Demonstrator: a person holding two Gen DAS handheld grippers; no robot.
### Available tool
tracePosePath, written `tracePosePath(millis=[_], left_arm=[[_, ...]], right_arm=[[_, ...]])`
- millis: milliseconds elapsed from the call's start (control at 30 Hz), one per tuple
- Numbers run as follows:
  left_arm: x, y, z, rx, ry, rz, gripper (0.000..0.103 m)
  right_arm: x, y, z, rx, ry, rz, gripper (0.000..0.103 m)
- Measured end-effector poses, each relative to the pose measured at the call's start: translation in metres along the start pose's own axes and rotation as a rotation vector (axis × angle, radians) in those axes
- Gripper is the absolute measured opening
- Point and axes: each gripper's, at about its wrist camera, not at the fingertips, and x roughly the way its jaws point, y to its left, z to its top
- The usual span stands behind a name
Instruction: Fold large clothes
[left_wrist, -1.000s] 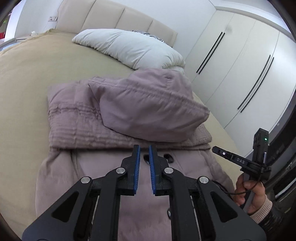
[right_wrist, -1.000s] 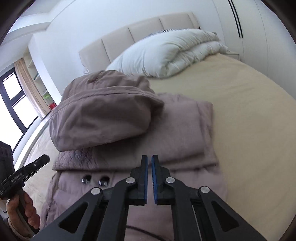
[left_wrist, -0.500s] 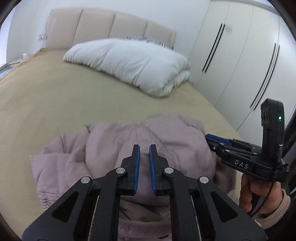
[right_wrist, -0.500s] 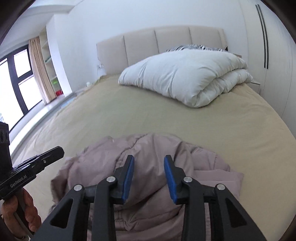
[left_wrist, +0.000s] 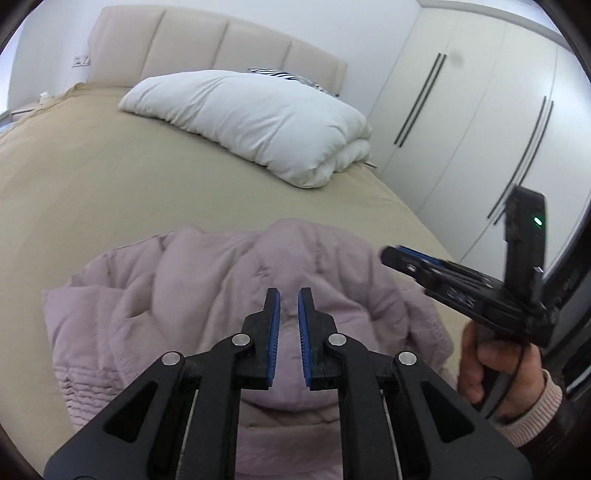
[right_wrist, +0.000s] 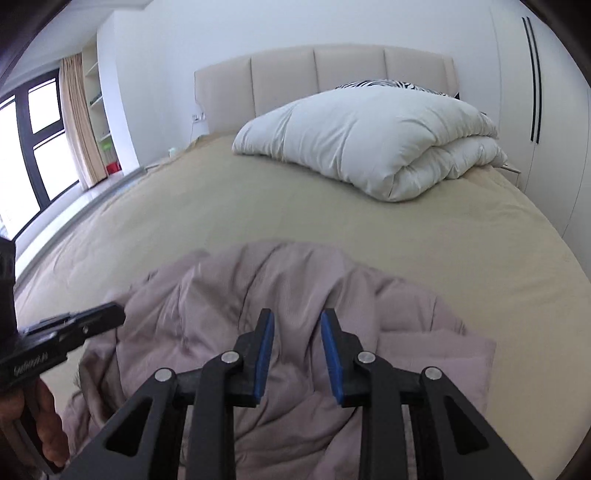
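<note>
A mauve padded jacket (left_wrist: 207, 295) lies folded in a rumpled bundle on the beige bed (left_wrist: 92, 177); it also shows in the right wrist view (right_wrist: 295, 280). My left gripper (left_wrist: 289, 295) hovers above the bundle's near side, its blue-padded jaws a narrow gap apart with nothing between them. My right gripper (right_wrist: 297, 317) hovers above the jacket too, jaws open and empty. Each gripper shows from the side in the other's view: the right one (left_wrist: 402, 258) and the left one (right_wrist: 107, 314).
A folded white duvet (right_wrist: 369, 147) lies at the head of the bed by the padded headboard (right_wrist: 325, 81). White wardrobe doors (left_wrist: 480, 129) stand to the right. A window and curtain (right_wrist: 55, 122) are on the left.
Both grippers have lifted and pulled back from the jacket. The right gripper has opened from shut. The hood that lay smooth on top is now a rumpled bundle.
</note>
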Motion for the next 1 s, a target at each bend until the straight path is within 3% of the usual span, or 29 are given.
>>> tracePosePath(millis=[67,167,233,367,433,533,567,633,700,767,867,933,967,1000], left_arm=[[0.024,-0.013,-0.002,0.047,0.052,0.010,0.009],[0.079,0.005,-0.026,0.007,0.187,0.075,0.009],[0.096,0.017,-0.039,-0.022,0.203,0.067,0.009],[0.083,0.017,-0.039,-0.039,0.200,0.064,0.009],[0.064,0.010,-0.031,-0.019,0.144,0.074,0.009],[0.019,0.002,-0.040,-0.010,0.036,0.093,0.009],[0.014,0.001,-0.044,-0.002,0.028,0.102,0.009],[0.030,0.006,-0.054,-0.003,0.104,0.116,0.009],[0.045,0.023,-0.064,-0.065,0.156,0.096,0.009],[0.044,0.025,-0.061,-0.084,0.165,0.092,0.009],[0.005,0.018,-0.049,-0.102,0.130,0.057,0.009],[-0.038,0.016,-0.049,-0.083,0.088,0.046,0.009],[-0.062,0.019,-0.054,-0.092,0.076,0.037,0.014],[-0.083,0.021,-0.059,-0.102,0.071,0.042,0.032]], right_arm=[[0.014,-0.007,0.018,0.031,0.003,0.003,0.030],[0.069,-0.024,0.025,0.101,0.167,0.020,0.030],[0.101,-0.029,0.007,0.086,0.243,-0.028,0.026],[0.103,-0.024,-0.005,0.038,0.197,-0.040,0.025],[0.086,-0.025,0.001,0.050,0.181,-0.052,0.025],[0.032,-0.021,0.000,0.040,0.066,-0.033,0.025],[0.016,-0.016,-0.005,0.029,0.040,-0.025,0.028],[0.000,-0.005,-0.018,0.004,0.030,0.006,0.035],[0.021,0.010,-0.039,-0.061,0.129,-0.012,0.061],[0.042,0.023,-0.058,-0.144,0.167,-0.077,0.064],[0.027,0.032,-0.059,-0.176,0.125,-0.132,0.064],[-0.008,0.031,-0.052,-0.128,0.044,-0.102,0.068],[-0.030,0.030,-0.051,-0.105,0.000,-0.090,0.079],[-0.049,0.027,-0.054,-0.084,-0.029,-0.077,0.092]])
